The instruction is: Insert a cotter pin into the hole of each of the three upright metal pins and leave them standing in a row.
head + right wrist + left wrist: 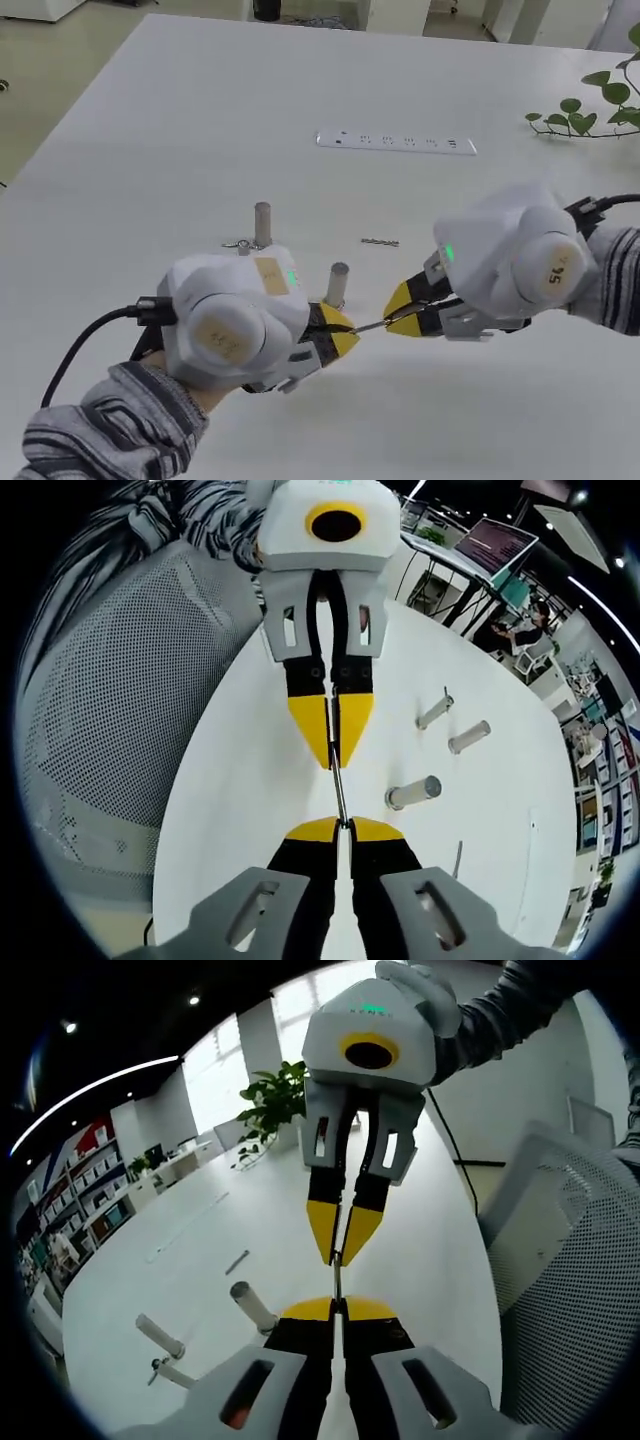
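Left fingers point(341, 343) and right fingers point(401, 298), tip to tip, both clamp one cotter pin point(372, 325) above the tabletop point(200, 120) by its near edge. A metal pin point(337, 285) stands just behind; a loose cotter pin point(380, 242) lies beyond.

A white worktable point(200, 120) is noted, with a power strip point(396, 142) toward its far side and a leafy plant point(600, 100) at far right. Pale flooring point(40, 60) is seen far left. A mesh chair point(570, 1290), shelving point(80, 1200), bright windows point(215, 1080) and a ceiling light strip point(90, 1090) are recorded.
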Motion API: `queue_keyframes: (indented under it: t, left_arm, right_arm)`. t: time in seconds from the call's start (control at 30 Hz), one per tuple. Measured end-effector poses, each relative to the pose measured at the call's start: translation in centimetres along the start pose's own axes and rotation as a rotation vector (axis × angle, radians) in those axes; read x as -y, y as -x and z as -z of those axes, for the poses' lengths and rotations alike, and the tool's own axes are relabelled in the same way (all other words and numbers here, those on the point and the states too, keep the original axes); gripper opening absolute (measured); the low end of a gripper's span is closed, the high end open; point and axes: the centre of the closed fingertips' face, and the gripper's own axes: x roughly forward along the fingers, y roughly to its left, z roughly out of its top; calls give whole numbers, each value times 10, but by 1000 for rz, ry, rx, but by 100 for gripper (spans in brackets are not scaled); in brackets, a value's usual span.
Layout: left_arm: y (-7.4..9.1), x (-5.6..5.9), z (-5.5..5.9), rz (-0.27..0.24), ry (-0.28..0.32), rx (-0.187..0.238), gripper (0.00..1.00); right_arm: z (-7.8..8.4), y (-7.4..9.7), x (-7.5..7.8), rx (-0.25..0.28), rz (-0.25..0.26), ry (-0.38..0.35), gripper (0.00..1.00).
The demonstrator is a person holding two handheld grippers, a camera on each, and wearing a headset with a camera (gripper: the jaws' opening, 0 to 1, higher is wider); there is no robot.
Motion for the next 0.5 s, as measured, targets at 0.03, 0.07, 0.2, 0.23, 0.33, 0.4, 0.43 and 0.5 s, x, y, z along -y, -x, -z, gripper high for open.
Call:
queue_keyframes:
  t: [0.03,0.07,0.2,0.23,0.33,0.4,0.43,0.5]
  left_arm:
    - [0,0,0,0,-2,-2,0]
    - [0,1,-2,5,-9,7,0]
    - [-1,4,0,16,-15,-5,0]
    - [-1,6,1,24,-9,-7,0]
    - [-2,8,1,27,-9,-14,0]
    - [-3,8,2,28,-7,-18,0]
    - [-3,8,3,31,-5,-20,0]
    - [-3,8,3,30,-4,-22,0]
  right_arm:
    - [1,0,-1,-3,-2,2,0]
    - [2,-1,-1,-9,-2,8,0]
    - [3,-2,-4,-13,-14,9,0]
    - [3,-3,-6,-17,-18,16,1]
    - [3,-4,-8,-25,-28,31,0]
    - [3,-5,-10,-27,-36,38,0]
    - [2,-5,-10,-25,-37,37,0]
    - [2,-6,-11,-28,-40,39,0]
